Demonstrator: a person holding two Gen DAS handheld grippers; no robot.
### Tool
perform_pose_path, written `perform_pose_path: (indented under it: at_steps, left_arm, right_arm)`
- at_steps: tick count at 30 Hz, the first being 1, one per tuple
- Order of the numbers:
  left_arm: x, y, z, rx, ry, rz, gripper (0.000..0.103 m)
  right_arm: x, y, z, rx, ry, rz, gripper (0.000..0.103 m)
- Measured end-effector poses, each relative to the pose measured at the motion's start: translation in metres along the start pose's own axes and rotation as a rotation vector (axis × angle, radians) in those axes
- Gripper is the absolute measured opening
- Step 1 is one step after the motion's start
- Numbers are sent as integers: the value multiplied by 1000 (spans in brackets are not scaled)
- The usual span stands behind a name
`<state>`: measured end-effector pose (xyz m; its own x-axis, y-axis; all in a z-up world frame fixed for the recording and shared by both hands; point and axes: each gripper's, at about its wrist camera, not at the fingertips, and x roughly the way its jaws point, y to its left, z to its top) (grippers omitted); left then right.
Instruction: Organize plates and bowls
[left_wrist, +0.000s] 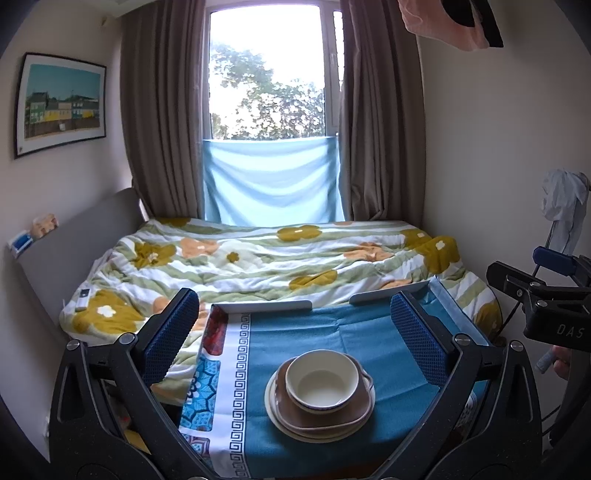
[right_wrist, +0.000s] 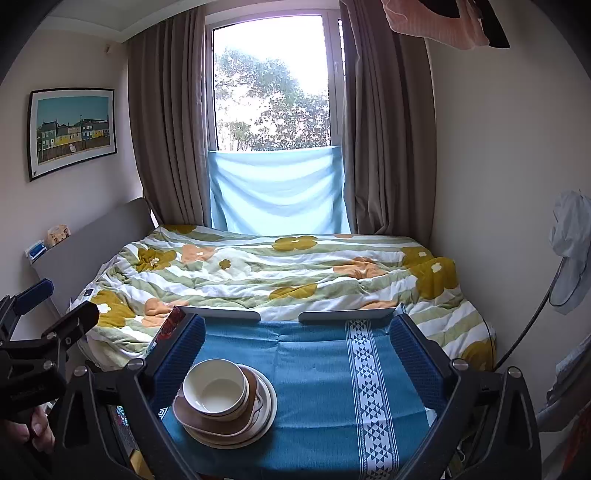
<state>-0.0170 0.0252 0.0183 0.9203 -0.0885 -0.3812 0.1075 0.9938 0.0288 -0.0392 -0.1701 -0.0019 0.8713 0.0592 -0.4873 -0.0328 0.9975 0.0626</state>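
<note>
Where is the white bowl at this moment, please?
The white bowl sits on top of the brown plate, stacked on a cream plate, on the blue tablecloth. It shows centre in the left wrist view, lower left in the right.

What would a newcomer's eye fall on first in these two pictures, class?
First, the cream bowl stacked on a brown dish and a pale plate, on the blue tablecloth. Behind it lies the flowered quilt, under a bright window. Both the left hand-held gripper and the right hand-held gripper are open.
</note>
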Motion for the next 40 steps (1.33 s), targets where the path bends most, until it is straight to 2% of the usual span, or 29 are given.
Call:
perform_pose_path:
  at_steps: [19,26,36,40]
  left_arm:
    - [1,2,1,-6,2,-4,103]
    - [2,1,4,-3,-23,4,103]
    - [11,14,2,-26,-30,43,103]
    - [19,19,1,-26,-20,37,103]
  right_arm:
    - [2,0,6,-3,-8,-3,100]
    - [2,1,6,-1,-8,-3,100]
    - [13,2,13,-5,-8,-1,100]
    - [16,4,13,-7,-6,-4,100]
